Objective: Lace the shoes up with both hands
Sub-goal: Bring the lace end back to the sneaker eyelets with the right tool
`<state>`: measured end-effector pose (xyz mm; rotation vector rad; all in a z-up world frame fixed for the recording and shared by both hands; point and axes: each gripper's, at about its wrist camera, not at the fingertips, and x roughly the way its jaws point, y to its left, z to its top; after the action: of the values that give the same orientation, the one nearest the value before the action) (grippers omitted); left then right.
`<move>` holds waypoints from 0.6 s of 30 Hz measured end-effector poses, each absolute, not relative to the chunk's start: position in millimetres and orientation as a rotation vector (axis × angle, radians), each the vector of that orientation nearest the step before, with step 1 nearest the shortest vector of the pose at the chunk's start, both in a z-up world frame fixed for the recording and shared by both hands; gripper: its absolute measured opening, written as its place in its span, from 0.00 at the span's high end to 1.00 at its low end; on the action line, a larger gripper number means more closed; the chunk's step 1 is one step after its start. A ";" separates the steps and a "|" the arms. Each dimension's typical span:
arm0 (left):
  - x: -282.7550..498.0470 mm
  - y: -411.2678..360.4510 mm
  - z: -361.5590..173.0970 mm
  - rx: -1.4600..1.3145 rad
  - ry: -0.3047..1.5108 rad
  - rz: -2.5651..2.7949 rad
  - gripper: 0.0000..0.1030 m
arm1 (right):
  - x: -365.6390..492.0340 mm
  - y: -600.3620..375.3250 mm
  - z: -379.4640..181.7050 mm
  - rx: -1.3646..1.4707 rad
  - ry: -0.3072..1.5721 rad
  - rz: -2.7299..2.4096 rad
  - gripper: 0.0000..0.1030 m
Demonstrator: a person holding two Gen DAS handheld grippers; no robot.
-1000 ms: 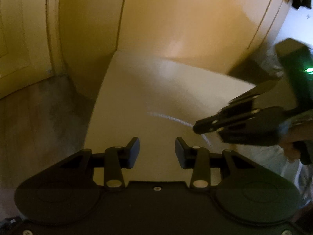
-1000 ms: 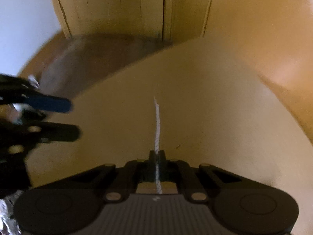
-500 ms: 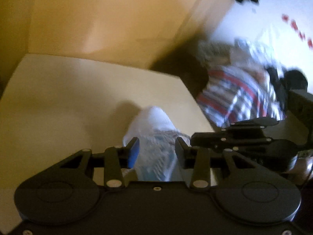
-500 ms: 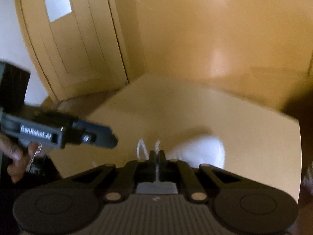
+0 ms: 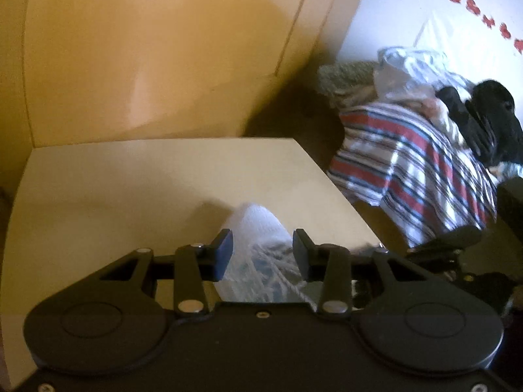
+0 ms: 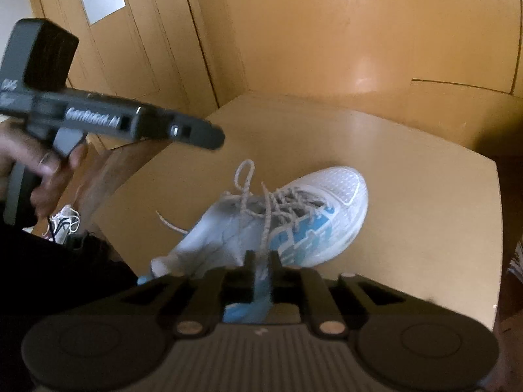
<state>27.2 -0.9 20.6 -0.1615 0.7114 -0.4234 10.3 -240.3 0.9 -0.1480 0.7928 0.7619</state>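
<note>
Left wrist view: the left gripper (image 5: 261, 253) holds its fingers (image 5: 223, 253) apart, released, with nothing pinched. The shoe (image 5: 258, 228) lies on the tabletop (image 5: 130, 179) straight ahead, its white toe showing between and beyond the fingertips, its laced middle under the gap; whether they touch it cannot be told. The right gripper (image 5: 444, 245) shows as a dark shape at the right edge, off the tabletop's corner. A striped cloth (image 5: 408, 163) lies beyond on the right. A second ago this view showed only bare tabletop and a stretch of lace; half a second ago the shoe had come in, blurred, and now it sits sharper, a little higher between the fingers.

Right wrist view: the right gripper (image 6: 260, 261) has its fingers (image 6: 250, 268) slightly parted. They have just been opening; the lace (image 6: 266, 225) runs down from the eyelets into the narrow gap, and the pads do not seem to press it. The shoe (image 6: 310, 222) lies on its tabletop (image 6: 425, 212) just ahead, toe pointing up and right, heel near the fingers. The left gripper (image 6: 209, 137) hangs above the shoe's left, a hand (image 6: 42, 166) on its grip. A second ago the fingers were clenched on a taut lace over bare tabletop.
</note>
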 end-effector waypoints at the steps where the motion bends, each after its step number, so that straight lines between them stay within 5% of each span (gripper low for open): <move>1: 26.6 -0.4 20.2 -0.159 0.709 -0.422 0.62 | 10.4 -241.7 5.4 -0.140 0.776 0.760 0.87; 18: 11.8 -4.9 13.0 -0.111 0.721 -0.457 0.62 | 70.3 -178.9 -18.5 -0.266 0.867 0.731 0.87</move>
<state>11.8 -4.9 13.0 -0.1106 0.7212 -0.4565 70.3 -178.9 -18.5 -0.2659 0.8674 0.7315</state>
